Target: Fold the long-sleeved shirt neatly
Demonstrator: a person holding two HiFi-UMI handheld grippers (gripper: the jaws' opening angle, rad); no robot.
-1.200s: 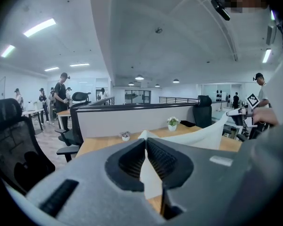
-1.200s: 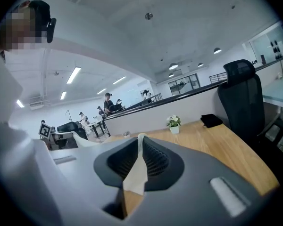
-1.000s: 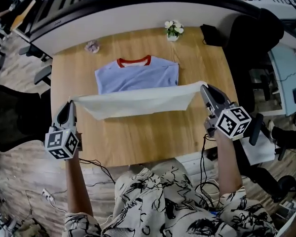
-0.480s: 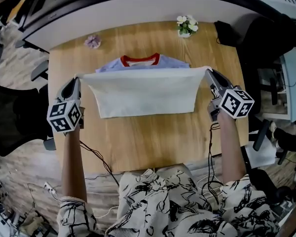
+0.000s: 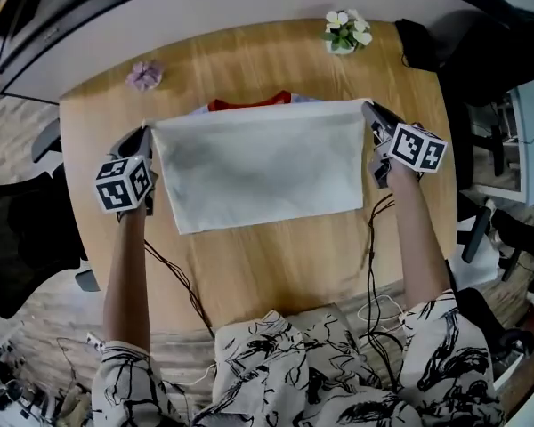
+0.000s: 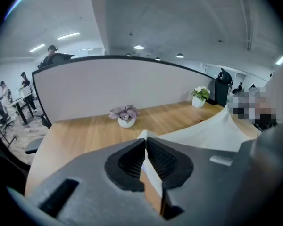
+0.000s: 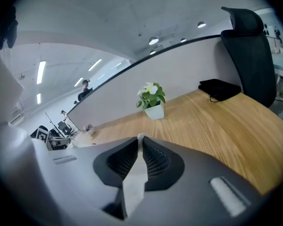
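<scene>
Beyond the table's (image 5: 276,256) near edge sits the person in a patterned top (image 5: 311,372), and black cables (image 5: 173,278) trail over that edge. By the table's left side, the left gripper (image 5: 145,130) has its jaws pinched tight on one corner of pale cloth. By the table's right side, the right gripper (image 5: 367,107) clamps the opposite corner likewise. The long-sleeved shirt (image 5: 258,163) covers the table's middle and far half, its pale layer stretched taut between the two grippers. Only the red collar (image 5: 249,102) peeks out toward the table's far edge. Along that far edge stand a purple-leaved plant (image 5: 144,75) at the left and a white-flowered plant (image 5: 345,32) at the right.
</scene>
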